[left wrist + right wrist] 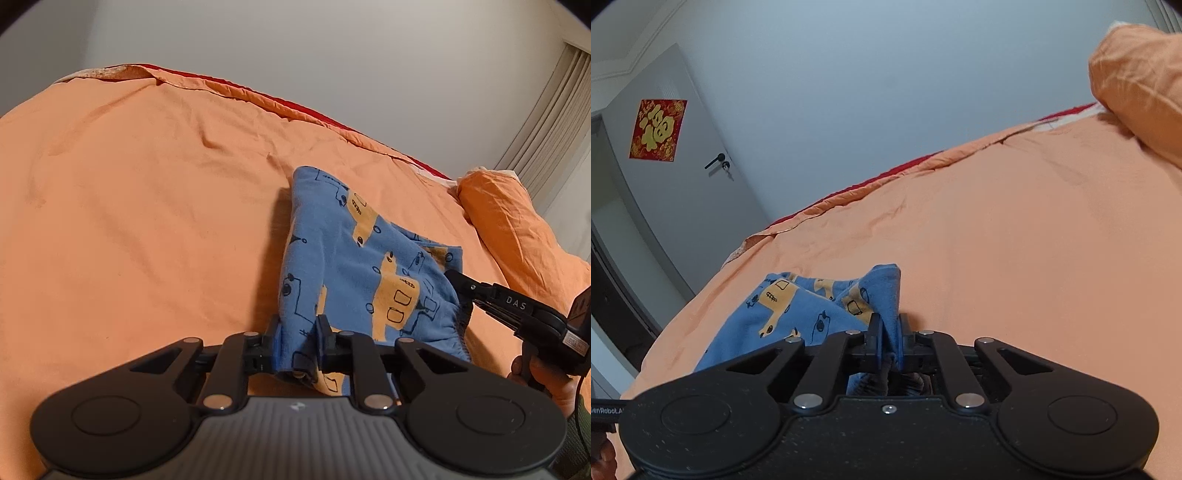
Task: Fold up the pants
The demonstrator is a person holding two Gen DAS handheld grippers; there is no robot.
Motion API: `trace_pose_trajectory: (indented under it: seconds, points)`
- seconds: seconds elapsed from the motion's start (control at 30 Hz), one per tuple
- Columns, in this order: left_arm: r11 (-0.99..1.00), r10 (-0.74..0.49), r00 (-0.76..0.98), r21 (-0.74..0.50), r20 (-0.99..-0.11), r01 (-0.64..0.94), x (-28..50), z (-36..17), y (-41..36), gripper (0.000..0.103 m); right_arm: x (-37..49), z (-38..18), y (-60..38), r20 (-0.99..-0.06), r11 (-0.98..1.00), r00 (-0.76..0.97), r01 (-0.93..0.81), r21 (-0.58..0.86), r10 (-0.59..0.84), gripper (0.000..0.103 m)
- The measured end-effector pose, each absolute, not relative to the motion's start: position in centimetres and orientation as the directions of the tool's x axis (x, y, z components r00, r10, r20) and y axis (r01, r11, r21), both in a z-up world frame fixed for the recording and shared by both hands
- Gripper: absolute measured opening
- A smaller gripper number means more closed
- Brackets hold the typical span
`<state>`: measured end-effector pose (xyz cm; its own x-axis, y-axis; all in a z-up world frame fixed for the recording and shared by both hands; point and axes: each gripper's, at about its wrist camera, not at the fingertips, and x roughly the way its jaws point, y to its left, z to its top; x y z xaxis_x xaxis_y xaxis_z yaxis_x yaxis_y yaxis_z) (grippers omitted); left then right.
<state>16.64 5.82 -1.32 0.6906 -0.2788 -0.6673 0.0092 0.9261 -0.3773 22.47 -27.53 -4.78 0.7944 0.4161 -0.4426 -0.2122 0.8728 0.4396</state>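
The pants (354, 266) are small, blue, with a yellow vehicle print. They lie bunched on an orange bed cover (140, 221). My left gripper (297, 332) is shut on one end of their near edge. My right gripper (889, 334) is shut on the other end, by the dark elastic waistband. It shows from the side in the left wrist view (461, 286), at the pants' right edge. The pants also show in the right wrist view (798, 314), stretching left from the jaws. The cloth between both grippers is lifted slightly off the cover.
An orange pillow (513, 221) lies at the bed's right end; it also shows in the right wrist view (1141, 85). A grey wall runs behind the bed. A door (676, 177) with a red and gold poster stands to the left.
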Motion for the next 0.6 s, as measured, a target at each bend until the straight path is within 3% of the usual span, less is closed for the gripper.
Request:
trace_pose_trajectory:
  seconds: [0.6]
  points:
    - [0.923,-0.330,0.712,-0.370,-0.619,0.107,15.9,1.2,4.6,0.017,21.4,1.0,-27.9,-0.420,0.904,0.809,-0.302,0.302,0.410,0.005]
